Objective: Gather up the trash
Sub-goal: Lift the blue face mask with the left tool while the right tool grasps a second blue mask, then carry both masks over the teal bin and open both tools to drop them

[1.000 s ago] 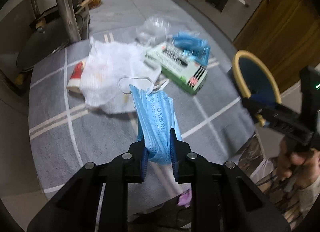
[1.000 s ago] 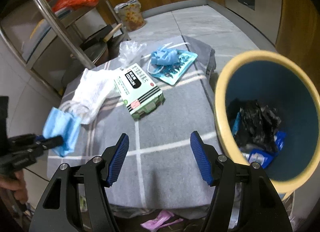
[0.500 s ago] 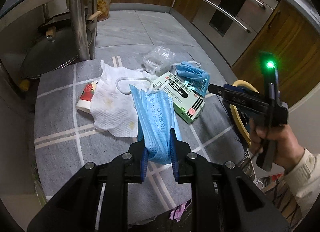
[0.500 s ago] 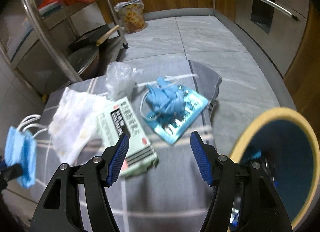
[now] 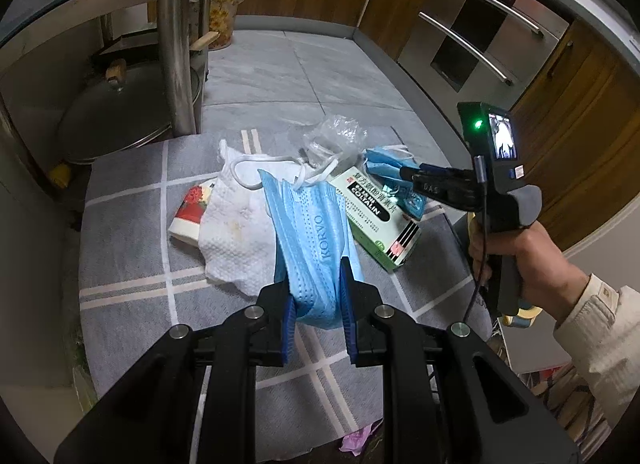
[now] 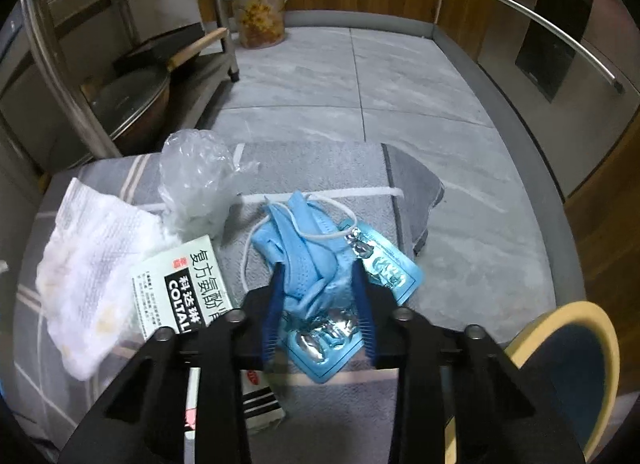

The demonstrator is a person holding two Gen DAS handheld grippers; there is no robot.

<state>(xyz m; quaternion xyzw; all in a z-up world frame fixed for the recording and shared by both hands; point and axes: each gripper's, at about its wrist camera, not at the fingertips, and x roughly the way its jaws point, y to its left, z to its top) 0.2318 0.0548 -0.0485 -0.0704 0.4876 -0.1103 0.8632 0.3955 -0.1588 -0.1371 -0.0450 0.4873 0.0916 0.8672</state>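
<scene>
My left gripper (image 5: 316, 284) is shut on a blue face mask (image 5: 308, 220) and holds it up over the grey checked cloth (image 5: 132, 264). In the right wrist view my right gripper (image 6: 318, 276) is closing; its blue pads press both sides of a crumpled blue mask (image 6: 304, 236) that lies on a teal blister pack (image 6: 392, 270). Beside them lie a green-and-white medicine box (image 6: 180, 288), a stained paper towel (image 6: 88, 248) and a crumpled clear plastic bag (image 6: 196, 176). The left wrist view shows the right gripper (image 5: 408, 174) side-on in a person's hand (image 5: 532, 252).
A blue bin with a yellow rim (image 6: 576, 360) stands off the cloth's right edge. A small red-flowered cup (image 5: 188, 212) lies by the towel. A steel rack post (image 5: 174, 44) and a pot lid (image 5: 120, 116) stand at the back left.
The right gripper swung left from the bin to the crumpled mask and its jaws narrowed around it. The left gripper rose a little, still holding its mask.
</scene>
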